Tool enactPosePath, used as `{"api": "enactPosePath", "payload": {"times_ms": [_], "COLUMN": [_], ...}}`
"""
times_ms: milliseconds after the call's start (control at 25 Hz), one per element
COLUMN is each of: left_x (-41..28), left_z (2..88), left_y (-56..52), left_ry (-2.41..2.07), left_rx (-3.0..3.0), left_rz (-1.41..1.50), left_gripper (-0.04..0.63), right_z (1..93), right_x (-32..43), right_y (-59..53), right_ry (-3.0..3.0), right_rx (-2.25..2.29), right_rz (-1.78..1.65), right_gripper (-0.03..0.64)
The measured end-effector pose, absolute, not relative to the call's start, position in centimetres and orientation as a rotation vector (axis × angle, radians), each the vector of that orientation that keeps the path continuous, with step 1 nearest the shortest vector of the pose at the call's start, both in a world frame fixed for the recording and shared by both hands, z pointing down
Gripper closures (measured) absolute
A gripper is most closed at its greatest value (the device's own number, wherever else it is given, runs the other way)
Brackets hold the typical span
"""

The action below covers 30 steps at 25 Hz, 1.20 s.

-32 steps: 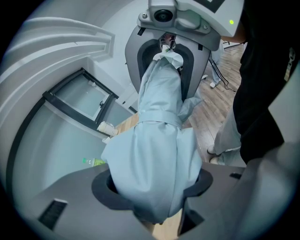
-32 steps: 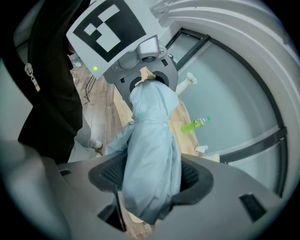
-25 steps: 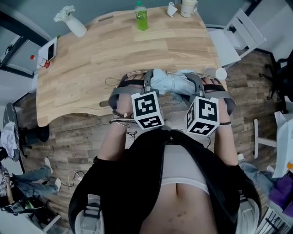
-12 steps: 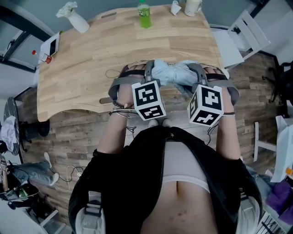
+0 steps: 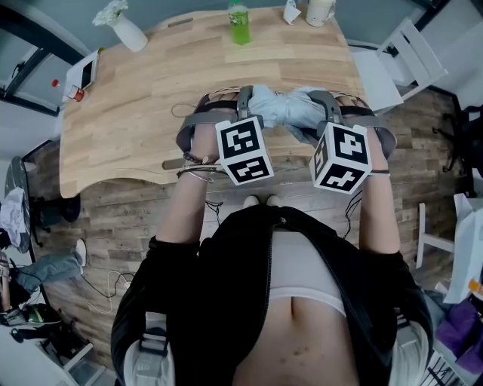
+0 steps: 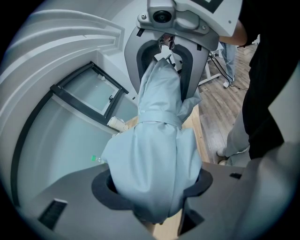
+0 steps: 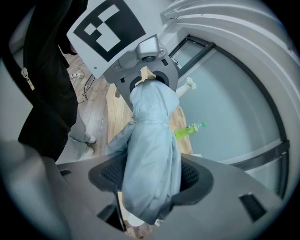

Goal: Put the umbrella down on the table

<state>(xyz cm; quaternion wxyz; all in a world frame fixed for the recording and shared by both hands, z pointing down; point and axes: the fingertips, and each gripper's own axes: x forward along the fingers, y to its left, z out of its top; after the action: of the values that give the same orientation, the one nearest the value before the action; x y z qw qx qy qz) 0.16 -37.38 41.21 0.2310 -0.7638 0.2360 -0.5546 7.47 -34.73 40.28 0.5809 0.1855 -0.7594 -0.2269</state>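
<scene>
A folded pale-blue umbrella (image 5: 283, 109) lies crosswise between my two grippers, over the near part of the wooden table (image 5: 143, 105). My left gripper (image 5: 245, 109) is shut on its left end and my right gripper (image 5: 326, 113) on its right end. In the left gripper view the cloth bundle of the umbrella (image 6: 157, 154) fills the left gripper (image 6: 154, 190), and the right gripper (image 6: 164, 51) clasps the far end. In the right gripper view the umbrella (image 7: 150, 150) sits squeezed in the right gripper (image 7: 150, 183), with the left gripper (image 7: 147, 70) at its far end. Whether it touches the tabletop is hidden.
At the table's far edge stand a green bottle (image 5: 238, 21), a white vase with flowers (image 5: 124, 30), a mug (image 5: 318, 10) and a small cup (image 5: 290, 11). A white box with a phone (image 5: 83, 75) sits at the left edge. A white chair (image 5: 392, 64) stands to the right.
Both grippers have carried the umbrella farther away from the person, from the table's near edge inward over the tabletop. Both grips are unchanged.
</scene>
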Motion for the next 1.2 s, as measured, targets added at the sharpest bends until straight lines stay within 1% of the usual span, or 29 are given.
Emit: {"api": "enactPosePath", "payload": {"times_ms": [280, 1200], "left_x": [0.2, 0.3], "left_z": [41.3, 45.5], "left_y": [-38.8, -39.8], "left_ry": [0.663, 0.606], "left_rx": [-2.118, -2.185], "left_rz": [-1.539, -1.591], "left_gripper": [0.331, 0.331], "right_z": [40.4, 44.9], "right_x": [7.5, 7.4], "right_y": [-36.4, -37.9], "right_ry": [-1.775, -1.784], "right_rx": [0.400, 0.325], "right_rz": [-0.517, -0.426], "right_gripper": [0.313, 0.313]}}
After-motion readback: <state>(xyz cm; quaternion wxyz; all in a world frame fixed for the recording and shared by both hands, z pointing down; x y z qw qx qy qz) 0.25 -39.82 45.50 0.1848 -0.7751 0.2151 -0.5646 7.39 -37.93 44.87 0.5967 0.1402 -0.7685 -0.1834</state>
